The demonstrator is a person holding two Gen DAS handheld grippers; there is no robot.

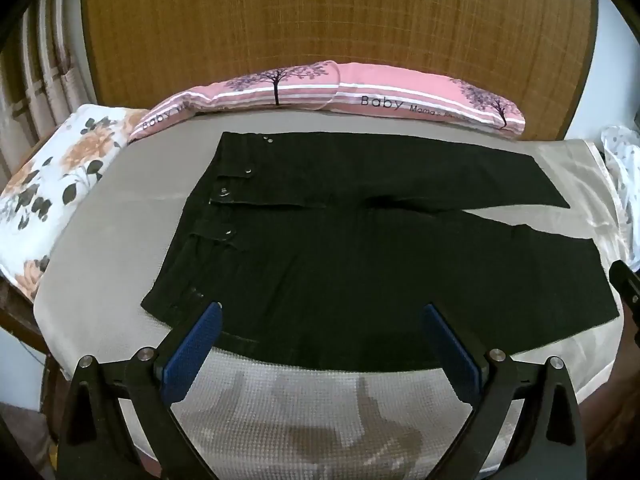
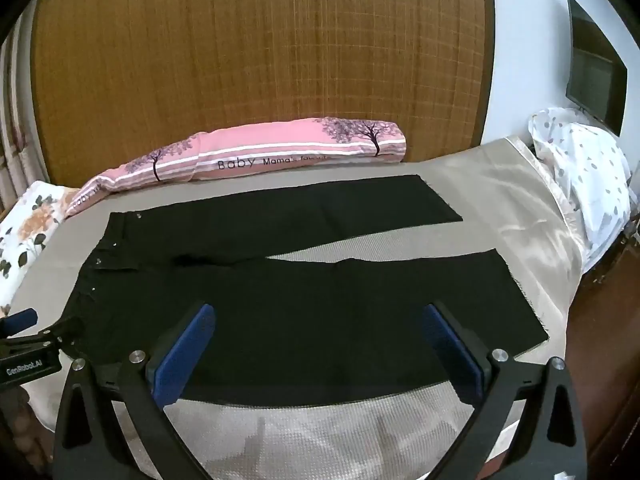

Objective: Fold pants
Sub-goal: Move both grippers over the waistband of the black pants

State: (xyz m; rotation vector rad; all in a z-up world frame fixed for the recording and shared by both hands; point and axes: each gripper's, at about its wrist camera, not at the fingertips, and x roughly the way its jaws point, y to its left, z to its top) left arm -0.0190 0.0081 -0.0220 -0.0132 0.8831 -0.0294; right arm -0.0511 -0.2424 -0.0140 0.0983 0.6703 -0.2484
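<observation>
Black pants (image 1: pixel 340 248) lie flat on the bed, waistband with metal buttons at the left, the two legs spread apart toward the right; they also show in the right wrist view (image 2: pixel 312 292). My left gripper (image 1: pixel 322 310) is open, its blue pads above the near edge of the pants by the waist end. My right gripper (image 2: pixel 318 308) is open, held above the near leg. The left gripper's side shows at the left edge of the right wrist view (image 2: pixel 24 344). The right gripper's black body shows at the right edge of the left wrist view (image 1: pixel 626 284).
The bed has a grey textured cover (image 1: pixel 320 400). A pink bolster pillow (image 1: pixel 320 88) lies along the wooden headboard (image 1: pixel 320 20). A floral pillow (image 1: pixel 52 188) is at the left. A white spotted pillow (image 2: pixel 584 176) is at the right, a dark screen (image 2: pixel 596 68) on the wall.
</observation>
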